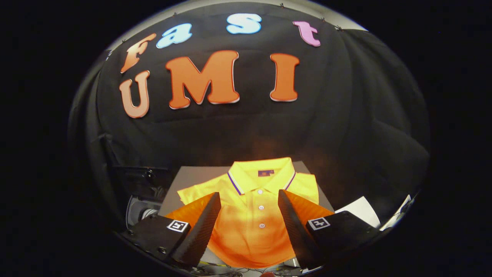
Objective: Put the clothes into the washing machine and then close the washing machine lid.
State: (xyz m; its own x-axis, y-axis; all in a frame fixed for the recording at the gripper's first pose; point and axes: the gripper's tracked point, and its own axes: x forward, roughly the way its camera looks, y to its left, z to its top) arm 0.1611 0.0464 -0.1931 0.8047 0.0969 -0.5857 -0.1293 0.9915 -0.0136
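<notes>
The tool (249, 201) is spread wide above the shirt (250, 215) on the surface (192, 175), open room between its fingers, booth wall beyond

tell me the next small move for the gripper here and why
Probably lower the gripper onto the orange polo shirt and close on a fold of its fabric. The fingers stand open and hold nothing, and the shirt lies flat and buttoned on the grey board, straight ahead between them. The washing machine opening sits beside the board, so the shirt must be lifted first.

Soft knit cloth shirt (253, 215); matt, ribbed black pads (203, 227) on open tongs (250, 200).
</notes>
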